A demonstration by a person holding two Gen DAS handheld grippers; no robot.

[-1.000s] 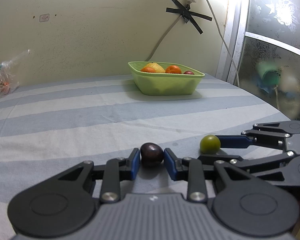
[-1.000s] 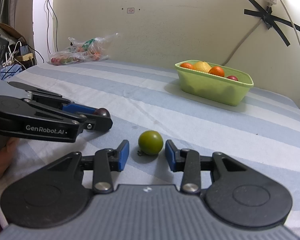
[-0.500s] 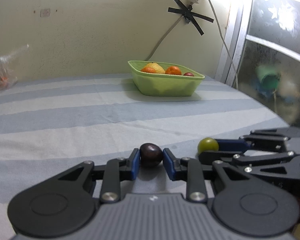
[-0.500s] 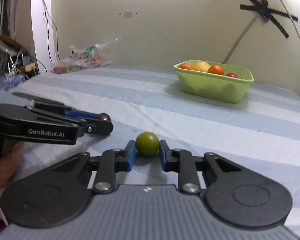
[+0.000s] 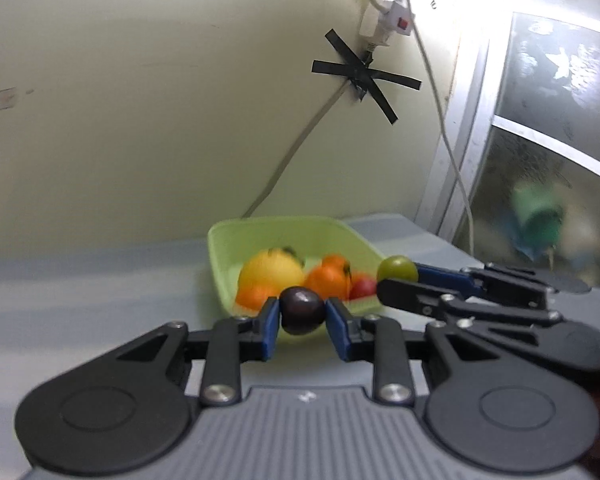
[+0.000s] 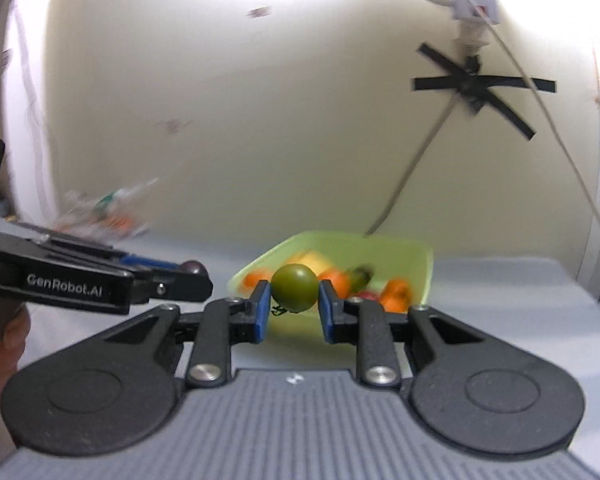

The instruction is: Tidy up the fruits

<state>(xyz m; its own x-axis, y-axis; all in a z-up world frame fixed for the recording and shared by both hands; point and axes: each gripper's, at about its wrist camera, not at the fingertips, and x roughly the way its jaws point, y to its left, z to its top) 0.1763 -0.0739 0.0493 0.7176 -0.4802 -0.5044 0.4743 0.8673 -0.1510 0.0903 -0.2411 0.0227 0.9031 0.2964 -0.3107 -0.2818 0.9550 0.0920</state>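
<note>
My left gripper [image 5: 302,318] is shut on a dark purple plum [image 5: 302,310], held in the air just in front of the light green bowl [image 5: 236,236]. My right gripper [image 6: 294,304] is shut on a green round fruit [image 6: 294,288], also lifted before the green bowl [image 6: 403,250]. Inside the bowl lie a yellow fruit [image 5: 270,270], oranges [image 5: 327,280] and a small red fruit [image 5: 363,288]. The right gripper with the green fruit [image 5: 397,268] shows at the right of the left wrist view. The left gripper with the plum [image 6: 194,267] shows at the left of the right wrist view.
The bowl stands on a blue and white striped cloth [image 5: 80,280] near the cream wall. A cable and a power strip [image 5: 385,12] hang on the wall above it. A plastic bag of produce [image 6: 104,216] lies far left. A frosted window [image 5: 547,152] is at the right.
The right gripper closed on the green fruit. Both grippers then lifted their fruits off the cloth and carried them toward the bowl, which now looms much closer.
</note>
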